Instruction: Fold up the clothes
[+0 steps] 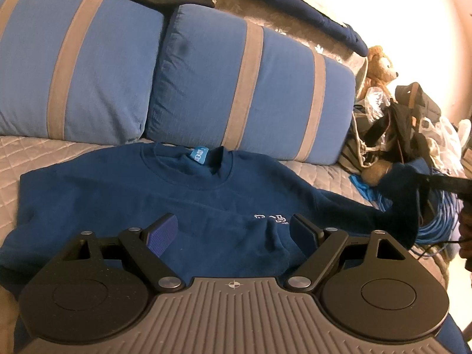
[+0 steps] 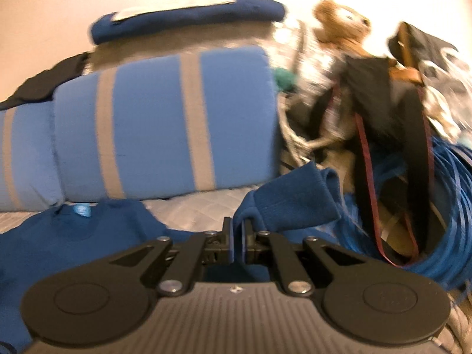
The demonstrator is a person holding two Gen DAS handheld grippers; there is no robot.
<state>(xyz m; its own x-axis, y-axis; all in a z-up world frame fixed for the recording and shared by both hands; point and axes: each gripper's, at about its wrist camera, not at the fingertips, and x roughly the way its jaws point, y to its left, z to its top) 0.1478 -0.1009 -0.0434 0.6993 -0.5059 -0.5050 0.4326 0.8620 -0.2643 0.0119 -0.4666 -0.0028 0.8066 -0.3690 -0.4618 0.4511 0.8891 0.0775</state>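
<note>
Right gripper in foreground, fingers closed on ribbed cuff of dark blue sweatshirt. Cuff lifted off grey quilted bed cover, standing above fingers. Sweatshirt body spread flat left of gripper, light blue neck label showing. Blue cushion with grey stripes behind sweatshirt, upright. Folded dark blue garment resting above cushion. Brown teddy bear right of cushion, upper area. Dark bag with red-edged strap below bear. Coil of blue cable right of gripper. View blurred; finer detail not legible.
</note>
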